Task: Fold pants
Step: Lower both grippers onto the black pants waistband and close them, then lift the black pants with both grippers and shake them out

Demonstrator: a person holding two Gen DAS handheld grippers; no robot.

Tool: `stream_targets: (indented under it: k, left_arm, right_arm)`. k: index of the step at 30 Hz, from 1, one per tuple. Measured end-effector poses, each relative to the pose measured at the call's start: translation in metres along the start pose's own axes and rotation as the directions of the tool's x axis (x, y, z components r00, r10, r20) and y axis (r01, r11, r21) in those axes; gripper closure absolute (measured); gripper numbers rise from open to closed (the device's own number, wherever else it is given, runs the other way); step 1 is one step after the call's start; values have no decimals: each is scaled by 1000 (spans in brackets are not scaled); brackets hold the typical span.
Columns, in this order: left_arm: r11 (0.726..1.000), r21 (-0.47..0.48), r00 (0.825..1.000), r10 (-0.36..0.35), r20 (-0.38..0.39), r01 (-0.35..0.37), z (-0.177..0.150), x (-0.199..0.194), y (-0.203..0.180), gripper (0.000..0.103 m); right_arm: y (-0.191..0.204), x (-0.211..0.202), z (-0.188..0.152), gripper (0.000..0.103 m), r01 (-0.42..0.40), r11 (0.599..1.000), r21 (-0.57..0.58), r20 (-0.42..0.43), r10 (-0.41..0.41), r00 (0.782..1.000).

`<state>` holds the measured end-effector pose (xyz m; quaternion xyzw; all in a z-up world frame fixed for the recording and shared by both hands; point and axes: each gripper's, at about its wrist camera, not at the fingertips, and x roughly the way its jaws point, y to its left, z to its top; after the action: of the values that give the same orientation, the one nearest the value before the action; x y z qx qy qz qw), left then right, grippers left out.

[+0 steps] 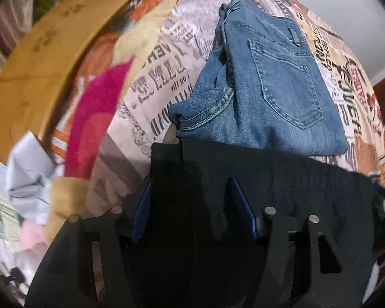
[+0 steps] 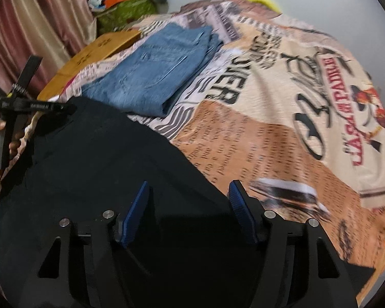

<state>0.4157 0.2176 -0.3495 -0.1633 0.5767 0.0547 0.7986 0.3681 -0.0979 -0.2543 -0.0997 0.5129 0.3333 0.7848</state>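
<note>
Black pants (image 1: pixel 269 179) one, folded jeans (image 1: pixel 269 84) one, two tongs (image 1: pixel 190 192) (image 2: pixel 190 195) both apart

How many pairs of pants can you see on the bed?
2. Folded blue jeans lie further back on the printed bedspread; black pants lie spread under both claws. The clothes pile beside the bed may hide more.

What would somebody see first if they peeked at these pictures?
Probably the black pants, a big dark cloth spread right under both grippers on the bed. Next, the folded blue jeans lying just beyond them. Under everything is a loud bedspread printed like old newspapers and posters, and a bright pink cloth sits at the left wrist view's left.
</note>
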Motion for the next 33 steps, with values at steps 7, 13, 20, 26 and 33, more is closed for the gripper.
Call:
stream_targets:
  k: [7, 13, 20, 26, 33]
  left_arm:
    - [999, 39, 999, 31, 15, -32, 2, 3, -11, 73]
    - [996, 55, 994, 64, 86, -69, -2, -14, -14, 90]
    - [990, 87, 978, 95, 183, -112, 3, -53, -14, 94]
    - [986, 96, 958, 103, 268, -133, 24, -89, -18, 96]
    - [989, 85, 934, 85, 348, -121, 43, -125, -18, 103]
  right_arm:
    - [3, 12, 0, 75, -30, 1000, -4, -7, 30, 1000]
    - [5, 7, 2, 96, 8, 1000, -16, 28, -7, 1000]
    - [18, -7, 26, 98, 112, 988, -104, 108, -100, 989]
    - [15, -27, 62, 98, 207, 972, -110, 226, -178, 958]
    - [21, -54, 80, 98, 267, 960, -90, 326, -225, 918]
